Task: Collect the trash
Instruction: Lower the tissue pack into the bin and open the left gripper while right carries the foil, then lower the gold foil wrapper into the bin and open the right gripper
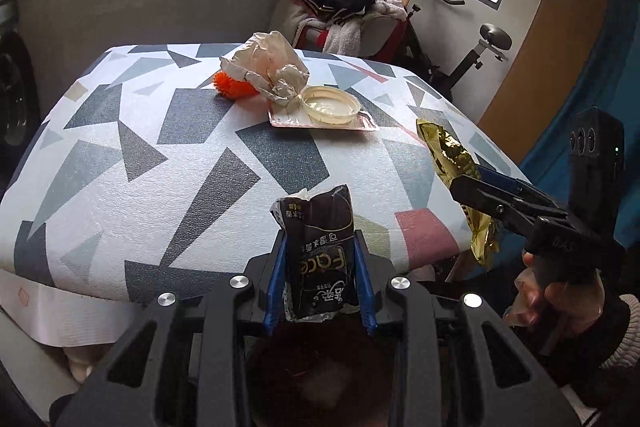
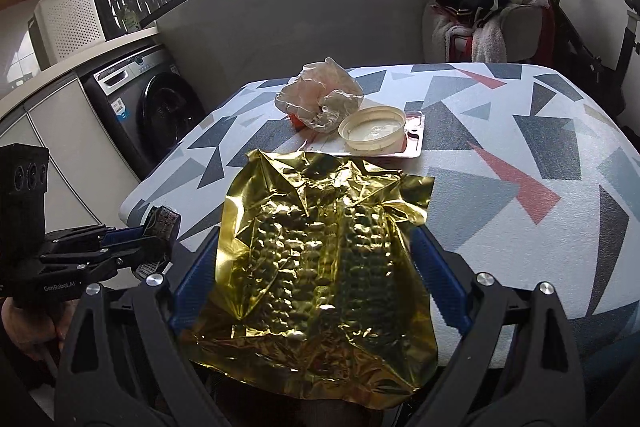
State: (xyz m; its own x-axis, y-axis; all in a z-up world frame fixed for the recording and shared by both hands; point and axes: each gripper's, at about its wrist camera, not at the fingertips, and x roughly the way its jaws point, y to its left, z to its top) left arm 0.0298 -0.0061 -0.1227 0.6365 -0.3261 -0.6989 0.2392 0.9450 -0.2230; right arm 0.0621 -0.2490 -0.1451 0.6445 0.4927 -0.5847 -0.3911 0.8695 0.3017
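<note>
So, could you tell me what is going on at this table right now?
A person is clearing trash with a handheld gripper in each hand. The left gripper is shut on a dark tissue pack, and the right gripper is shut on a crumpled gold wrapper. A crumpled plastic bag, a plastic lid and a pink tray lie on the patterned table.
</note>
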